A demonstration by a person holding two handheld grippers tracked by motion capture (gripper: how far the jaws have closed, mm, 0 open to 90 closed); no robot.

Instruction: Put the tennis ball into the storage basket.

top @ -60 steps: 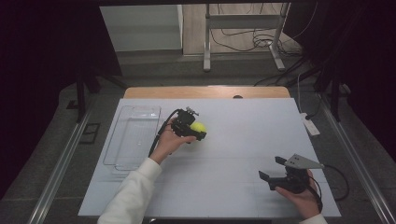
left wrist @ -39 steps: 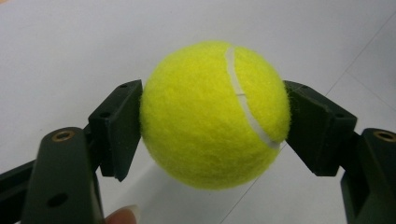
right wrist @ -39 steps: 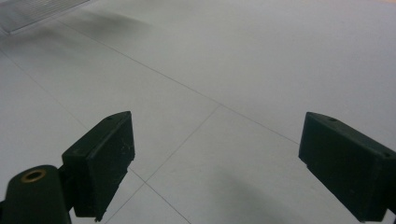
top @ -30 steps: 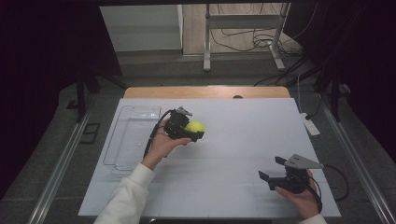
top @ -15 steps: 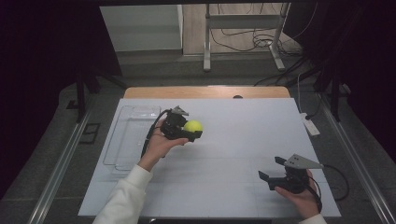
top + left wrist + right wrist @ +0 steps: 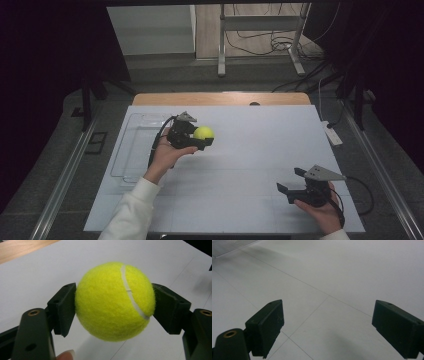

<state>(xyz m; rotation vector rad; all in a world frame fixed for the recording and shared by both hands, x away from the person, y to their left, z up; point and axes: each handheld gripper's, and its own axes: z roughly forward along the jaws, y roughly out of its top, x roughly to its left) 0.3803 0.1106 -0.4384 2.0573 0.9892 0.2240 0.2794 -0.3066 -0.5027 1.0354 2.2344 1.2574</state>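
Currently left gripper [image 6: 204, 142] clamps the tennis ball [image 6: 204, 133] above the table [image 6: 240, 200]; keep squeeze steady and centred, right gripper [image 6: 292, 186] idle, jaws apart.

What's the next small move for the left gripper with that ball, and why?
Probably carry it left, over the clear tray, before opening. The left gripper is shut on the tennis ball, both pads pressing its sides, and holds it above the white table, just right of the tray. The right gripper sits open and idle, so it likely plays no part.
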